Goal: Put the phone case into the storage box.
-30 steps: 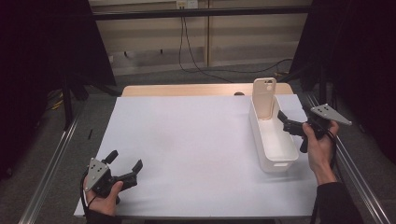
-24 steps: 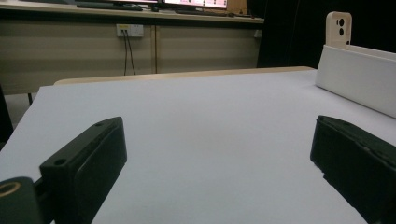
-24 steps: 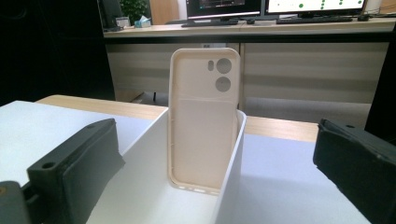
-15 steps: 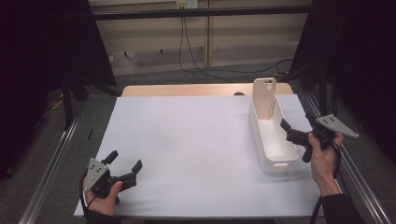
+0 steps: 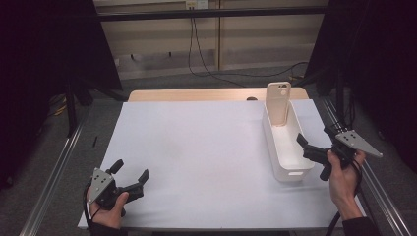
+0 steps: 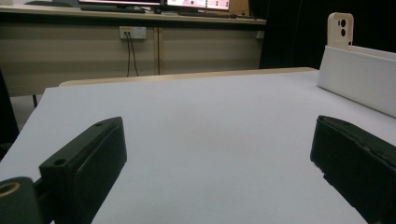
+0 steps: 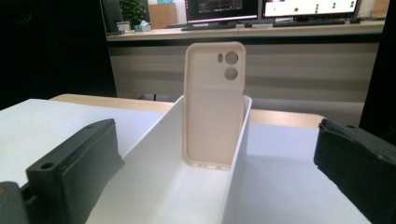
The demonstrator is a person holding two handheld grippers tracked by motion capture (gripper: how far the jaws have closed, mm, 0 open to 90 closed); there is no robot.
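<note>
At the right edge of the counter (image 5: 196, 147) I am holding my right tool (image 5: 314, 155) spread wide, just beside the near end of the white bin (image 5: 285, 147) where the phone case (image 5: 278, 103) is standing upright against the far wall, while my left tool (image 5: 129, 178) is resting spread near the front left corner.
</note>
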